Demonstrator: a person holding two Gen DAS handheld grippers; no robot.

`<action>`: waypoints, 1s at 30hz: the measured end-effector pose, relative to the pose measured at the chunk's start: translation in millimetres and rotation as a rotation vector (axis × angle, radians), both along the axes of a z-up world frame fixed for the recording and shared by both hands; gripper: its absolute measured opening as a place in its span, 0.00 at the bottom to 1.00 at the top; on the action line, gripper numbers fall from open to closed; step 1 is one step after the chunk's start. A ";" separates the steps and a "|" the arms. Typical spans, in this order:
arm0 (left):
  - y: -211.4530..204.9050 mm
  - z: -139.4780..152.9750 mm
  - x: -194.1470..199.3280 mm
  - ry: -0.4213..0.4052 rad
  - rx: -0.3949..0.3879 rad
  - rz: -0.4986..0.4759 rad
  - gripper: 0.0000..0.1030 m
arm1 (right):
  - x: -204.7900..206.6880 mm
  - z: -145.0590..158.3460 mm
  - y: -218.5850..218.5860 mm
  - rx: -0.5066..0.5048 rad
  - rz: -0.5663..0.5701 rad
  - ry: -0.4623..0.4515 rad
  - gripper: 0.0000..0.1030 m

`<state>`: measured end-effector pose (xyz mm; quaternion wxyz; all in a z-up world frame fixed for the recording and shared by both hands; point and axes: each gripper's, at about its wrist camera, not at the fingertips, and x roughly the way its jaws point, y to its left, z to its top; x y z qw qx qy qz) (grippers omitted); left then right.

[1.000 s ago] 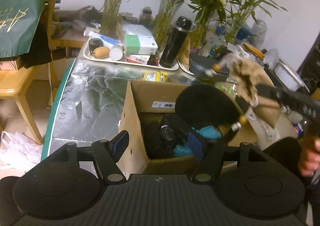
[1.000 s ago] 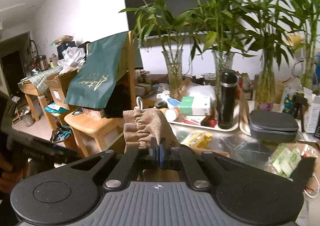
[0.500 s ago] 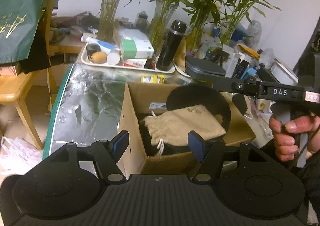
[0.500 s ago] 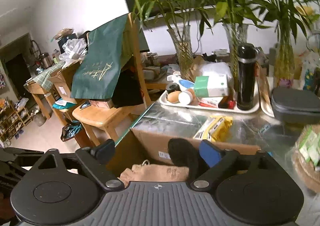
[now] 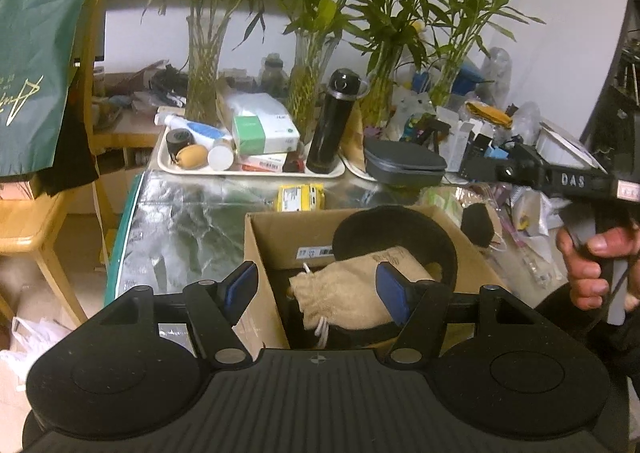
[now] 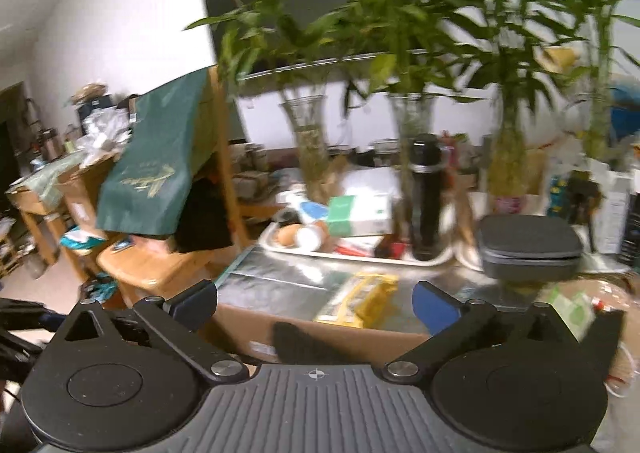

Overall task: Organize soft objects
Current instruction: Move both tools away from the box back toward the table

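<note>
Dropped since earlier, one beige pouch (image 5: 352, 289) in one box (image 5: 276, 241)

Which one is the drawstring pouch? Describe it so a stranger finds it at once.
Find the open cardboard box on the foil-covered table. The drawstring pouch lies inside on top, against a round black pad. It is the only tan, fuzzy item there, with white cords hanging out.

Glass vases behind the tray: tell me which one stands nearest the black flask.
The middle vase, just behind and left of the black flask. The left vase stands farther off, past the white-and-green box.
</note>
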<state>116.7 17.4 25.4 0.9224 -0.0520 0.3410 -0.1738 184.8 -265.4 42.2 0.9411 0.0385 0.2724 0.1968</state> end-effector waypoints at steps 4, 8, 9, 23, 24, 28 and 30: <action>6.0 -2.1 4.6 -0.020 -0.019 0.034 0.63 | -2.7 -10.9 -25.2 -0.007 -0.081 0.010 1.00; 9.5 -3.4 10.5 -0.045 -0.012 0.055 0.63 | -4.7 -22.2 -46.9 -0.001 -0.145 0.016 1.00; 9.5 -3.8 12.1 -0.047 -0.008 0.056 0.63 | -4.2 -24.7 -51.1 -0.009 -0.164 0.013 1.00; 10.4 -14.8 33.4 -0.040 0.010 0.054 0.63 | 28.3 -57.5 -96.3 0.048 -0.354 0.103 1.00; 10.4 -15.7 35.0 -0.038 0.008 0.055 0.63 | 31.9 -59.5 -96.9 0.043 -0.355 0.111 1.00; 10.0 -19.0 42.4 -0.032 0.000 0.057 0.63 | 46.9 -68.8 -96.0 -0.002 -0.351 0.152 1.00; 9.8 -20.4 46.6 -0.034 -0.006 0.057 0.63 | 54.6 -73.8 -97.0 -0.011 -0.352 0.176 1.00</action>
